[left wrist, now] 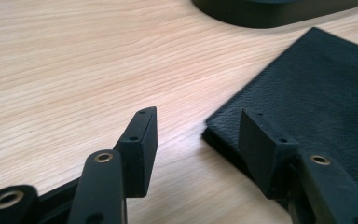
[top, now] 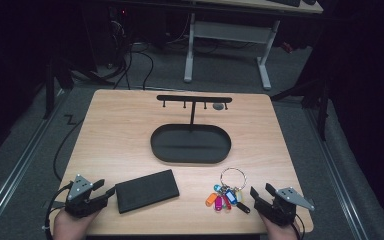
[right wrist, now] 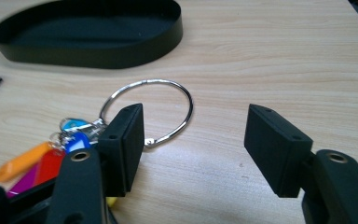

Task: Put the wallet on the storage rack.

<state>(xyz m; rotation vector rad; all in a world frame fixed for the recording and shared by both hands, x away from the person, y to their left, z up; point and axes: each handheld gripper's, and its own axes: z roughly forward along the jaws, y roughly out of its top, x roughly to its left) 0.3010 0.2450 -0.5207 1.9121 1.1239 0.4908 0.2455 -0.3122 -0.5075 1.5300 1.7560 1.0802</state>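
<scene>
On the wooden counter (top: 120, 135), the left gripper (top: 106, 189) rests at about 7 o'clock, its fingers (left wrist: 142, 144) spread wide with nothing between them. Just beside it, toward 6 o'clock, lies a flat black wallet (top: 146, 190), tilted a little; in the left gripper view one finger sits over the wallet's near corner (left wrist: 223, 128), while the other stands over bare wood, and whether either touches the leather cannot be told. The right gripper (top: 261, 190) sits at about 5 o'clock, its fingers (right wrist: 123, 144) likewise well apart and holding nothing. Just to its left lies a key bunch (top: 226, 195): a large metal ring (right wrist: 158, 109) with coloured tags in orange, pink, red and blue fanned out below it. In the right gripper view one finger stands just in front of the ring's near edge, the tags spreading out beside it. At the counter's centre sits a black oval tray (top: 190, 145), from whose far side rises a thin post carrying a hook bar (top: 194, 98) toward 12 o'clock. The tray is well apart from both grippers.
</scene>
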